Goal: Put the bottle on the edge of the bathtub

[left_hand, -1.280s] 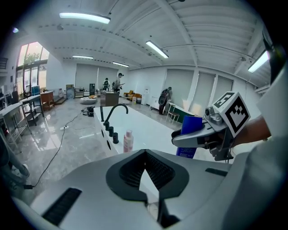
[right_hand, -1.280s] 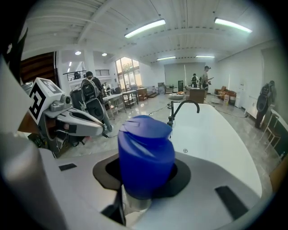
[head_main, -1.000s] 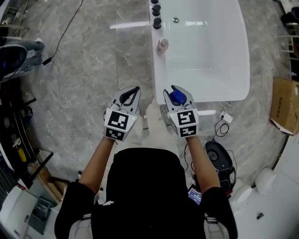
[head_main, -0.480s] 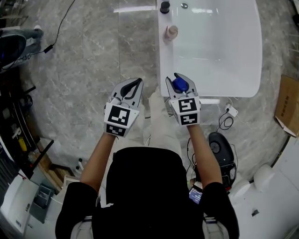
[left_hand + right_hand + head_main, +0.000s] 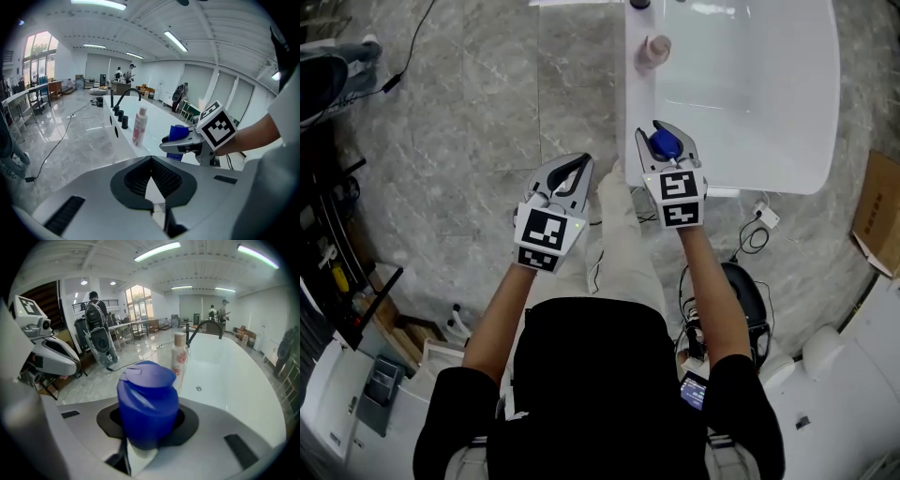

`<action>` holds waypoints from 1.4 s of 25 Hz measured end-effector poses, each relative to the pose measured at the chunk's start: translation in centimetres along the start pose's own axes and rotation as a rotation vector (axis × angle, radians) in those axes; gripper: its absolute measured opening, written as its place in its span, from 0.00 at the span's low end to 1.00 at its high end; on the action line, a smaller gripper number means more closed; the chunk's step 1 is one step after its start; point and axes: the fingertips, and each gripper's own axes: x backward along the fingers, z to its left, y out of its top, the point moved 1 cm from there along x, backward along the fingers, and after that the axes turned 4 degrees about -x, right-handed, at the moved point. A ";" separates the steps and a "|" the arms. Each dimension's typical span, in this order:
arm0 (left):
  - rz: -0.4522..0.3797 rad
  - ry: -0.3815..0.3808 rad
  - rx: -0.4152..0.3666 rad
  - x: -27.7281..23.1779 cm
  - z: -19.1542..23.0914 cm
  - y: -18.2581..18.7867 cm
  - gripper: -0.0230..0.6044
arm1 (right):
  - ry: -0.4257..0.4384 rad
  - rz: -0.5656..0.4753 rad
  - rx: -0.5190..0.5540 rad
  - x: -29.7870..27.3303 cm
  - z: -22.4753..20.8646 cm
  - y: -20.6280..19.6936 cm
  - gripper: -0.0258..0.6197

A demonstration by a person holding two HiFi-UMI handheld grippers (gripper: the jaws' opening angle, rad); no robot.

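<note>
My right gripper (image 5: 667, 142) is shut on a bottle with a blue cap (image 5: 146, 401), and in the head view it hovers over the near left corner of the white bathtub (image 5: 639, 105). In the left gripper view the same blue bottle (image 5: 177, 137) shows in the right gripper's jaws beside the tub rim (image 5: 125, 140). My left gripper (image 5: 572, 172) is shut on nothing and hangs over the marble floor, left of the tub. A pink bottle (image 5: 654, 49) stands on the tub's left rim farther along, also seen as the pink bottle (image 5: 178, 355) ahead of the right jaws.
A black faucet (image 5: 202, 326) and black knobs (image 5: 121, 117) sit at the tub's far end. On the floor lie a cable (image 5: 411, 62), a plug with cord (image 5: 759, 225) and a black device (image 5: 742, 302). A cardboard box (image 5: 874, 212) stands at the right, dark shelving (image 5: 328, 267) at the left.
Both grippers have sunk. The right one has carried the blue bottle forward, from short of the tub's near end to over its near left corner. The left jaws stay shut.
</note>
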 end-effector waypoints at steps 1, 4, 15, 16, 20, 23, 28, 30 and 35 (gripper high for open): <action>0.000 0.000 0.007 -0.1 0.1 -0.1 0.06 | 0.002 -0.007 0.009 -0.3 0.0 0.3 0.25; -0.005 0.002 0.028 -0.4 0.4 -0.3 0.06 | 0.014 -0.026 0.037 -1.2 0.0 1.1 0.25; -0.007 0.025 0.078 -1.5 1.2 -1.6 0.06 | 0.015 -0.062 0.102 -4.3 -0.4 2.7 0.25; -0.010 0.023 0.080 -1.5 1.2 -1.5 0.06 | 0.015 -0.063 0.114 -4.4 -0.3 2.9 0.25; -0.013 0.022 0.089 -1.6 1.3 -1.6 0.06 | 0.021 -0.071 0.144 -5.0 -0.1 3.4 0.25; -0.008 0.027 0.094 -1.7 1.6 -2.0 0.06 | 0.028 -0.082 0.141 -5.3 -0.1 3.5 0.25; -0.001 0.031 0.095 -1.9 1.8 -2.5 0.06 | 0.044 -0.126 0.146 -5.3 0.1 3.6 0.25; 0.004 0.031 0.094 -2.0 1.8 -2.9 0.06 | 0.043 -0.143 0.150 -5.2 0.2 3.5 0.25; 0.013 0.022 0.096 -2.4 1.4 -3.4 0.06 | 0.053 -0.171 0.143 -5.2 0.1 3.0 0.25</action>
